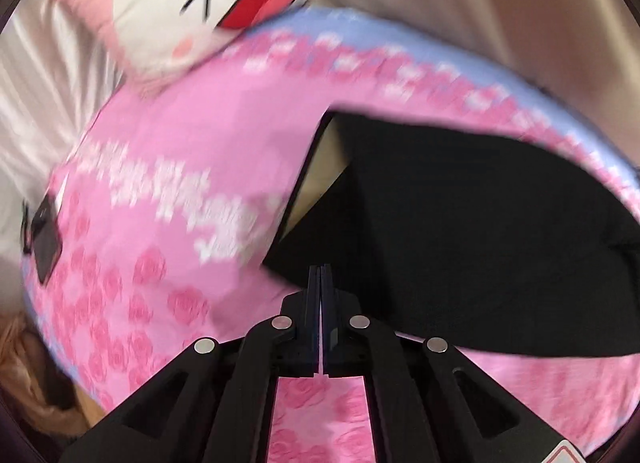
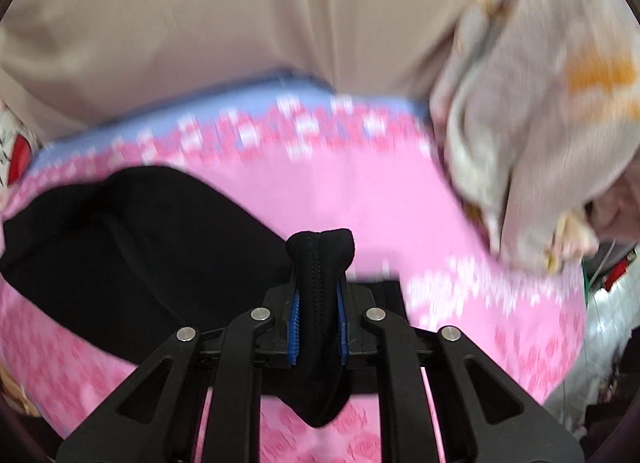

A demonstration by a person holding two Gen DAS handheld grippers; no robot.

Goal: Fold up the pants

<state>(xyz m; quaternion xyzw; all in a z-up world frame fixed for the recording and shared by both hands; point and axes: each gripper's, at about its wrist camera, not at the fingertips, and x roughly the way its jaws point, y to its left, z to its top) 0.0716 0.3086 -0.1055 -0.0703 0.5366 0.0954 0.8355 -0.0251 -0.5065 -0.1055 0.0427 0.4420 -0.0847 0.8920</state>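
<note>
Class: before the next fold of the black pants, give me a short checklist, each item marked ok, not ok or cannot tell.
1. Right claw gripping the black fabric pants: ok, a bunched fold sits between the blue pads.
2. Left claw gripping pants: cannot tell; shut, no fabric visible between the fingers.
3. Pants lying on the pink rose-print blanket: ok.
4. Pants flat: not ok, one flap is lifted.
5. White cat-face plush pillow apart from pants: ok.

No text could be read — white marks on the pink blanket (image 1: 168, 199) were blurred past reading, and the red-edged label (image 1: 568, 455) on the left gripper was cut off.
</note>
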